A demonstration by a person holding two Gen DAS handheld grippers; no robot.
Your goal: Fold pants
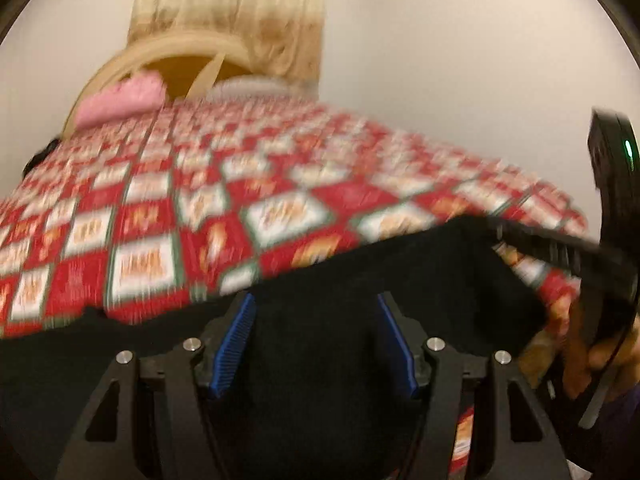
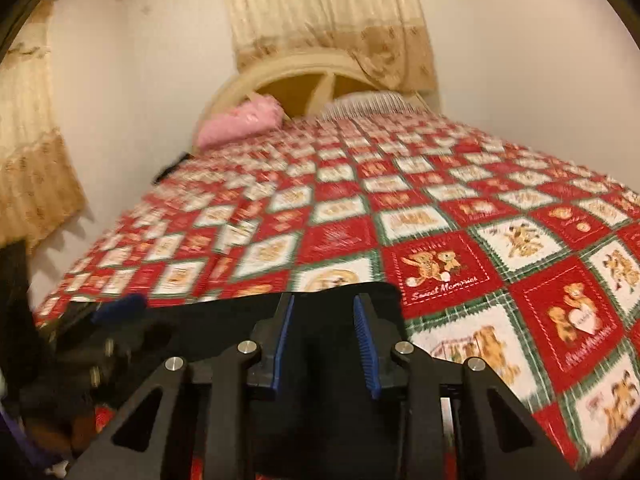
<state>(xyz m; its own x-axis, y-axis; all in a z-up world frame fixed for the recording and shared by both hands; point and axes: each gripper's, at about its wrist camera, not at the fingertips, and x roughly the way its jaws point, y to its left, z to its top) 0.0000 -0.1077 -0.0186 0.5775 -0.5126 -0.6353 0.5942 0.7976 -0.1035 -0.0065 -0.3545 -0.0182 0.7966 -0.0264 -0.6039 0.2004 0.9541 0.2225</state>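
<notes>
Bedroom, white walls, cream curtain (image 2: 332, 20); bed under red-and-white checked teddy-bear quilt (image 2: 440, 216). Black soft fabric pants (image 1: 340, 280) lie at near bed edge. Left claw (image 1: 314, 344) wide, right claw (image 2: 324, 344) narrower; both empty over cloth. Pants likely limp, light: pinch hem or waistband corners.

Your pants (image 1: 328, 280) are plain black cloth, lying on the near edge of the bed. In the left wrist view they fill the lower middle of the frame as a broad dark band, its upper edge running from the lower left up toward the right, where it ends in a raised corner at centre right. In the right wrist view the pants (image 2: 344, 292) show at lower centre, with a rounded corner at the right. Folds cannot be made out.
</notes>
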